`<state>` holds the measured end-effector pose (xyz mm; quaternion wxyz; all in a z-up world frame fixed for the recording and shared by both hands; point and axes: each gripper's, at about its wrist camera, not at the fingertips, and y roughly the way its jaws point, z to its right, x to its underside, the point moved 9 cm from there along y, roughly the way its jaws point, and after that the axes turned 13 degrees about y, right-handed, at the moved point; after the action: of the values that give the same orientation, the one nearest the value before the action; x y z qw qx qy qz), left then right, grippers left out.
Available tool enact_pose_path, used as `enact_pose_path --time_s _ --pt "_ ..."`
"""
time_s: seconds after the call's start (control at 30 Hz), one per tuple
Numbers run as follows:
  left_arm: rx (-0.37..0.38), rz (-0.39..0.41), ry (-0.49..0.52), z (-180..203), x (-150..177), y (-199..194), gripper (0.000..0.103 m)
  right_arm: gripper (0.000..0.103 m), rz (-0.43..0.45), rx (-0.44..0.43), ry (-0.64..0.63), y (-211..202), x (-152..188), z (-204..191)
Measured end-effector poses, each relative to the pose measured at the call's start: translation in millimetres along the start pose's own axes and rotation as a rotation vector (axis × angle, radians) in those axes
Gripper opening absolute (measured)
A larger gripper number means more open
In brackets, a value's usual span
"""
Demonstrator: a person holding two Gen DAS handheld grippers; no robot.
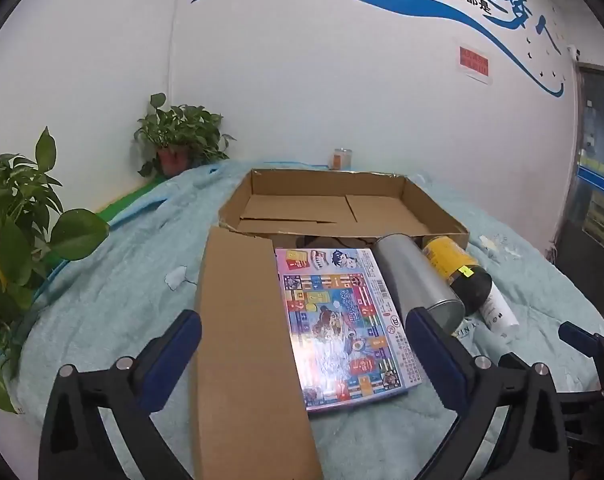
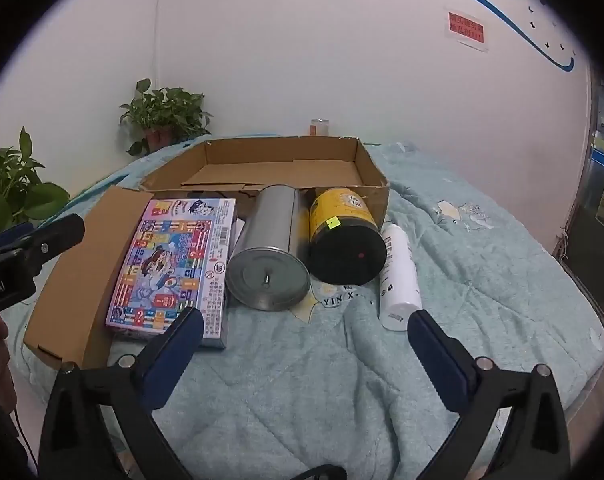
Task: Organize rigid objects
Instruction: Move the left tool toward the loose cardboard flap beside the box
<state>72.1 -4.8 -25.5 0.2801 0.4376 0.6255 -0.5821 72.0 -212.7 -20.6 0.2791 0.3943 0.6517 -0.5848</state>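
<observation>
Both tools are spread wide and carry nothing: your left tool (image 1: 302, 334) hangs over the cardboard flap (image 1: 242, 340) and the game box (image 1: 344, 320), and your right tool (image 2: 305, 330) hangs over bare blanket (image 2: 302, 380), nearer you than the row of things.

That row lies on the blanket-covered bed, lined up along the near wall of the open cardboard box (image 2: 376, 178). From left to right in the right wrist view you have the flat game box (image 2: 174, 268), the silver tin (image 2: 268, 252) on its side with its lid end toward you, the yellow jar (image 2: 344, 236) with its black lid toward you, and the white bottle (image 2: 398, 276) lying lengthwise. The tin and the jar lie close side by side, perhaps touching, and the bottle lies against the jar's right flank. My guess is that they were laid down so that none can topple on the soft blanket, and set close to the box so each needs only a short lift over the wall. The box looks empty inside, so sorting seems not yet begun.

For your right tool, the bottle's near end sits just ahead of the right finger, and the tin lies ahead, slightly left of centre. For your left tool, the game box lies between the fingers, resting partly on the flap.
</observation>
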Motion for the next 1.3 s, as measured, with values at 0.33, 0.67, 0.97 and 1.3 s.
enact_pose_path --time_s 0.33,0.67,0.97,1.3 --pt "0.053 -0.088 0.013 2.4 -12.3 51.3 0.103 0.102 -0.144 -0.062 0.002 52.3 4.8 -10.9" --pt "0.089 -0.138 0.028 1.7 -18.8 88.3 0.103 0.102 -0.208 -0.065 -0.021 80.4 7.1 -14.6" --pt "0.14 -0.172 0.025 0.8 -9.0 101.9 0.103 0.102 -0.223 -0.099 -0.052 85.5 9.6 -29.2" --pt "0.15 -0.197 -0.01 -44.6 2.2 77.7 0.103 0.102 -0.2 -0.462 -0.105 44.0 9.4 -97.3"
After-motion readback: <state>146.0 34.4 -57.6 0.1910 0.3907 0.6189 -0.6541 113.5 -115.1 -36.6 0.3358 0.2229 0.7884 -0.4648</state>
